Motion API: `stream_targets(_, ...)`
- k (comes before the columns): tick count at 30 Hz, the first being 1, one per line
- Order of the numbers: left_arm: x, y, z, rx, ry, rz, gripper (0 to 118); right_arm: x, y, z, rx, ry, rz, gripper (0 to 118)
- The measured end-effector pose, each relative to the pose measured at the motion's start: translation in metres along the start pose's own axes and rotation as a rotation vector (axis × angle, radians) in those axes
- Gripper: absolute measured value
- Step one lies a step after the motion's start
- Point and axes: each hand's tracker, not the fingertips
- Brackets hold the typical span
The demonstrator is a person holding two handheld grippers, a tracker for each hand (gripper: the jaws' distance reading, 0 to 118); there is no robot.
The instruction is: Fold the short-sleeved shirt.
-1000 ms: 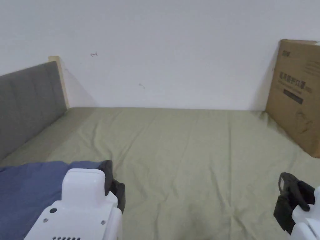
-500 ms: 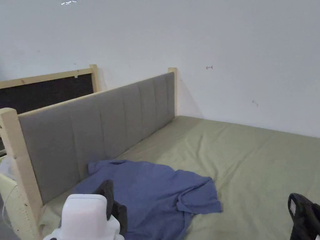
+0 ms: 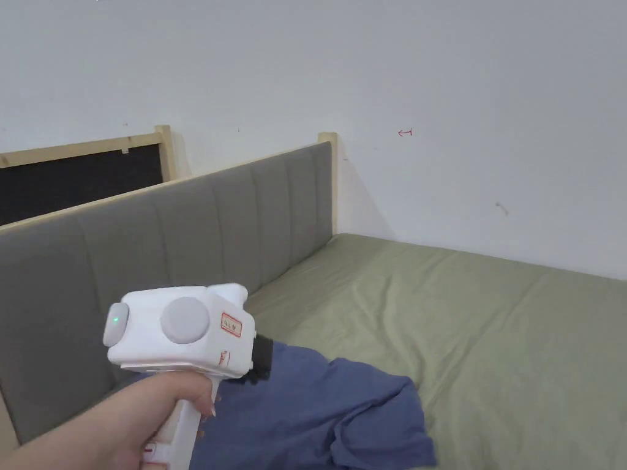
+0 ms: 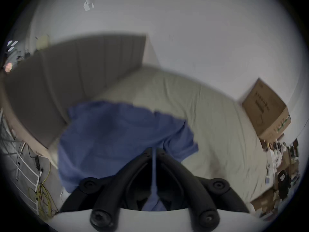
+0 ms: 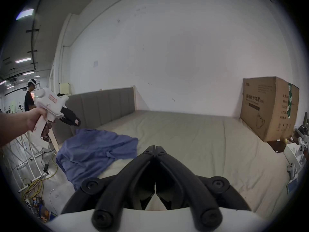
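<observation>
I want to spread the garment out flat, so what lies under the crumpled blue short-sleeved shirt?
The blue short-sleeved shirt lies on the olive-green bed sheet beside the grey padded headboard; one edge hangs over the bed's side. Anything beneath its folds is covered.

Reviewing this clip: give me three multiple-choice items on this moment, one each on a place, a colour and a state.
1. Where does the shirt lie?
A. on the floor
B. on the green sheet beside the grey headboard
C. draped over the top of the headboard

2. What colour is the shirt?
A. red
B. white
C. blue

3. How do the jaws of the right gripper stand?
A. wide open
B. together, with nothing between them
C. clamped on the sheet

Answers:
1 B: the head view shows it crumpled on the sheet at the foot of the headboard.
2 C: the cloth is blue in all three views.
3 B: in the right gripper view the tips meet above the sheet.
</observation>
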Motion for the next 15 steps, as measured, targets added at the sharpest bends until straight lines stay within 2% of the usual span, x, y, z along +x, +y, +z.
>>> stream_targets(1,-0.005,0.003,-0.025,-0.044,-0.021,-0.016,18,0.004,-0.005,-0.006,-0.023,-0.011,-0.001,0)
stream_targets(2,-0.007,0.004,-0.046,-0.079,-0.03,-0.033,42,0.008,-0.009,-0.011,-0.051,-0.024,-0.002,0)
stream_targets(3,-0.006,0.004,-0.068,-0.109,-0.013,-0.066,87,0.01,-0.013,-0.018,-0.081,-0.035,-0.005,0)
stream_targets(4,-0.005,0.002,-0.089,-0.136,0.026,-0.085,114,0.014,-0.017,-0.022,-0.1,-0.042,-0.01,0)
stream_targets(8,-0.006,-0.002,-0.147,-0.133,0.094,-0.128,114,0.028,-0.027,-0.037,-0.135,-0.062,-0.023,0)
stream_targets(10,-0.018,-0.003,-0.172,-0.231,0.1,-0.139,114,0.033,-0.029,-0.044,-0.154,-0.076,-0.018,0)
stream_targets(12,-0.03,-0.011,-0.201,-0.433,0.169,-0.132,113,0.034,-0.03,-0.048,-0.166,-0.077,-0.021,0)
stream_targets(13,-0.036,-0.022,-0.219,-0.528,0.188,-0.14,117,0.035,-0.031,-0.05,-0.174,-0.074,-0.023,0)
stream_targets(15,-0.03,-0.021,-0.205,-0.37,0.152,-0.122,118,0.034,-0.034,-0.053,-0.188,-0.066,-0.032,0)
